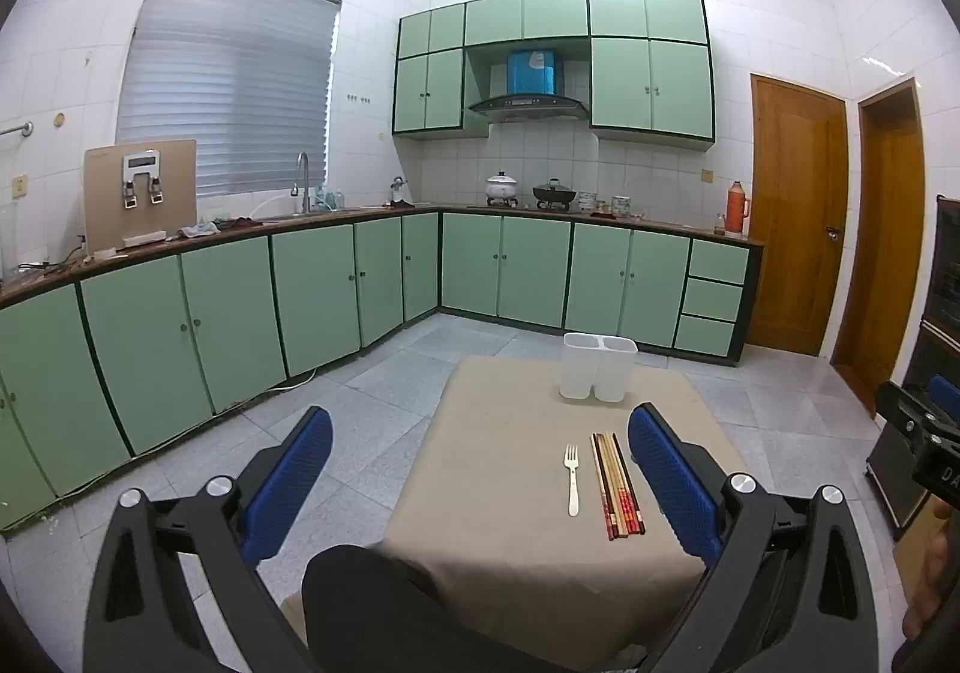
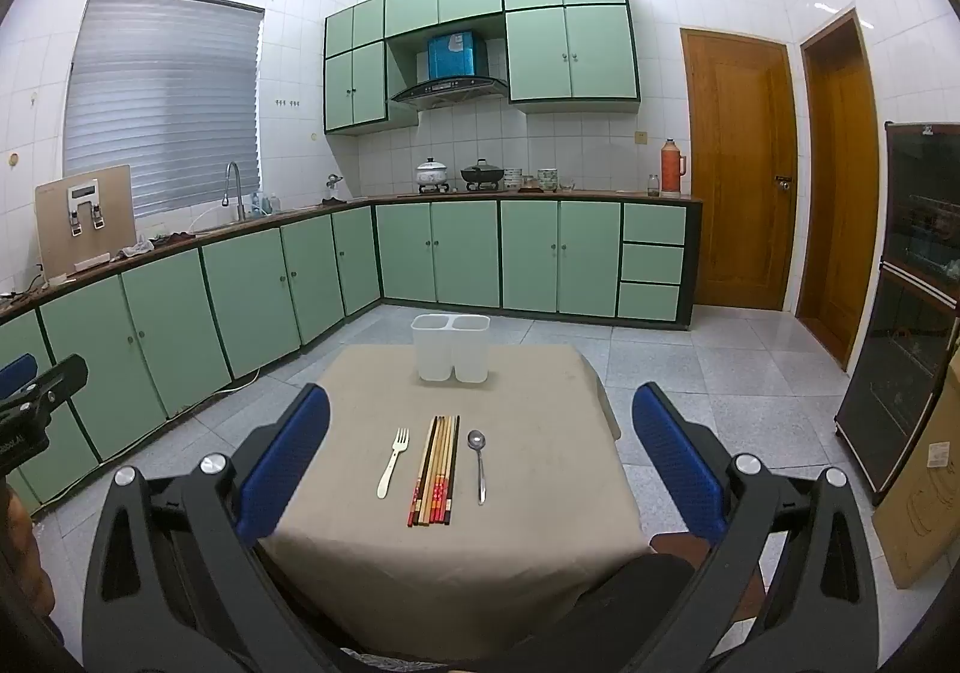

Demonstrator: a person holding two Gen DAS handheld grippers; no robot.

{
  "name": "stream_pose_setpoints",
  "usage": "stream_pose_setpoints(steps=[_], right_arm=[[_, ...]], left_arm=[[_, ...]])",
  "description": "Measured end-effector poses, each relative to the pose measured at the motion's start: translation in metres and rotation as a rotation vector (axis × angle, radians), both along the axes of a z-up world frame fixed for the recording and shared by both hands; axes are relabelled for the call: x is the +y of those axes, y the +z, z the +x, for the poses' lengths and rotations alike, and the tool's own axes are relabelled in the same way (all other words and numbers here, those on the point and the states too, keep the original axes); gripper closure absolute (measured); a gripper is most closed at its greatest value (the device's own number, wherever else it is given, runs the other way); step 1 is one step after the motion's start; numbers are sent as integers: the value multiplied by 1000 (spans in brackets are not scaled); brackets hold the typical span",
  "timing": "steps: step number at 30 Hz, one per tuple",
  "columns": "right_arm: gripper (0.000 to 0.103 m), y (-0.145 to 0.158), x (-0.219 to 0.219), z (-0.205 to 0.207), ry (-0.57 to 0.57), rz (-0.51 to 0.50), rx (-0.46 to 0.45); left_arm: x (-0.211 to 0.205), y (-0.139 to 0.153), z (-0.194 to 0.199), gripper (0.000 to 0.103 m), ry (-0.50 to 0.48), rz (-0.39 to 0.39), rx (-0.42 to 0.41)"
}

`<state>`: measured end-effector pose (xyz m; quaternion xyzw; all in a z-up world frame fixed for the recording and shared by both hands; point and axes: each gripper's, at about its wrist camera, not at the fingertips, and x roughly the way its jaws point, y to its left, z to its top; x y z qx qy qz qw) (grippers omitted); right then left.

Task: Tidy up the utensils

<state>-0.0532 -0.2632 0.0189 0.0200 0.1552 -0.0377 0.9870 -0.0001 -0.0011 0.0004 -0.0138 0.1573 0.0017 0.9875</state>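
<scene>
Blue-padded left gripper (image 1: 480,469) & right gripper (image 2: 480,463) wide open, holding nothing.

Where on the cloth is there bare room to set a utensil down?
Bare beige tablecloth lies right of the metal spoon, left of the white fork, and between the utensils and the white two-compartment holder. The bundle of wooden chopsticks crowds the centre.
</scene>
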Motion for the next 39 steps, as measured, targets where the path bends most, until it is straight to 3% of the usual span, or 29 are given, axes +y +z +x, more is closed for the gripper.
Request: stream_pose_setpoints(steps=[39], right_arm=[[5, -1, 5, 3, 3, -3, 1]], left_arm=[[-5, 10, -5, 6, -3, 1, -3]])
